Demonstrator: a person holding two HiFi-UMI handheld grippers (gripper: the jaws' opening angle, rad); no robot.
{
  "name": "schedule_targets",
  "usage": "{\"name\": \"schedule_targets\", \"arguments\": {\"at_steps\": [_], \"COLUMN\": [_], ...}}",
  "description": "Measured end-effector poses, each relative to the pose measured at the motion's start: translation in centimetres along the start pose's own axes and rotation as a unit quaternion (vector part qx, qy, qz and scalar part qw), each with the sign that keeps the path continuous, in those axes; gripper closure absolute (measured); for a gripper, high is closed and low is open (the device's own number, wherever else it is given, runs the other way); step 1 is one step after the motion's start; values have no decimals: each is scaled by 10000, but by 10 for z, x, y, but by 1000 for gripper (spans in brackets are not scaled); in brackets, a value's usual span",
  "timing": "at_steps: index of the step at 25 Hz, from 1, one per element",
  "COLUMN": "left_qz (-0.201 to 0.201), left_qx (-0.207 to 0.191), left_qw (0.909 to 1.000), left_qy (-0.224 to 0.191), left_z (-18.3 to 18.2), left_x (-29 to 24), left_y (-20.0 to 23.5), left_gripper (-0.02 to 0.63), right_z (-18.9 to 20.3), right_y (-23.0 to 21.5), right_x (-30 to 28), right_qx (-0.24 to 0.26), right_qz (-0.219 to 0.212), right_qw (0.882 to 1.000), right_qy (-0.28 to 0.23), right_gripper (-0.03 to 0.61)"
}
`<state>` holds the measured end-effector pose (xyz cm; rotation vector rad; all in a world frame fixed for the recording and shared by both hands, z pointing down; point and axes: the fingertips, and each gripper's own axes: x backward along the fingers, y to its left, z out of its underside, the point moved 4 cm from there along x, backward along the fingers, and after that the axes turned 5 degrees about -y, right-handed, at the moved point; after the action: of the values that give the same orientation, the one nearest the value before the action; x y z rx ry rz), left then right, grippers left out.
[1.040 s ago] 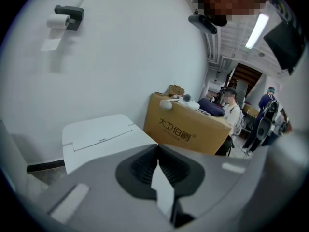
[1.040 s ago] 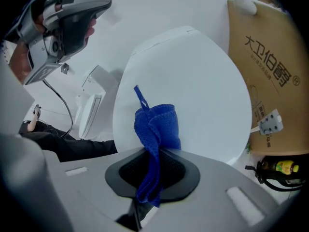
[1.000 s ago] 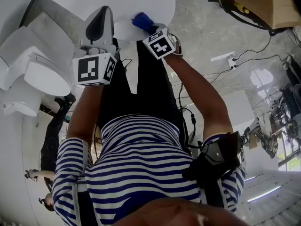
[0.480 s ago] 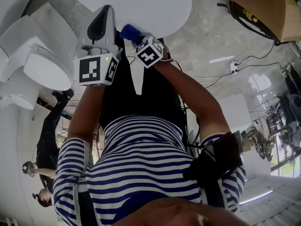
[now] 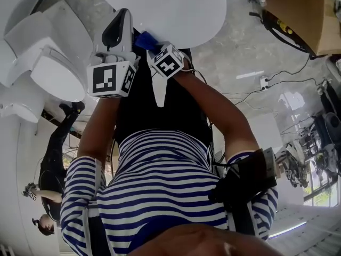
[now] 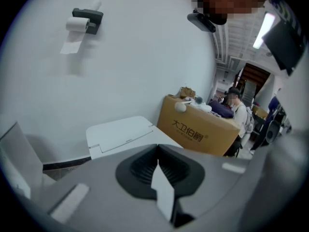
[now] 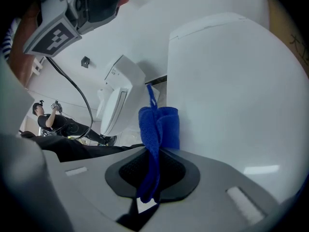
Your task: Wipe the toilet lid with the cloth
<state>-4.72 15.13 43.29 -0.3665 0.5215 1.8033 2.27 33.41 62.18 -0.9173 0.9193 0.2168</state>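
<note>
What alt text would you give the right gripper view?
The right gripper pinches a blue cloth in its jaws, beside the white toilet lid filling the right side. The left gripper shows top left, a second toilet behind.

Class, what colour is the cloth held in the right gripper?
Blue; the cloth shows best in the right gripper view.

Bright, even indoor light (a ceiling strip glares), with fisheye-bent, dark-vignetted edges and blurred foregrounds.

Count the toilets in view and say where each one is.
2. One toilet is straight ahead, beside the cloth in the right gripper; a second toilet stands to its left. More may be hidden.
</note>
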Motion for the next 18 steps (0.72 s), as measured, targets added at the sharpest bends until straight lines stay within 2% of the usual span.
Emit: {"name": "schedule_targets", "arguments": {"at_steps": [5,9,12,15,18], "left_qz": [21,-16,51,144,176], "left_qx": [-121,-191,-237,-307,-428], "left_qw": [9993,9981,9972,9956,9913], "left_qy": [-359,-592,-704,-870,-1230], "left_z": [-60,-110,-148,-188,-237], "left_x": [17,31,50,78,95], "left_y": [11,25,22,18,20], "left_gripper": [611,611,611,611,611], "right_z": [-44,-103,-134,-160,-202], "right_y": [12,28,40,57,64], "right_x": [41,103,154,207,267], "right_qx": [77,106,111,-14,-35], "right_qz": [207,498,743,947,1216], "right_qw": [9991,9942,9893,9812,9651], "right_qy": [-354,-944,-1251,-1681,-2321], "right_gripper": [529,529,529,529,529]}}
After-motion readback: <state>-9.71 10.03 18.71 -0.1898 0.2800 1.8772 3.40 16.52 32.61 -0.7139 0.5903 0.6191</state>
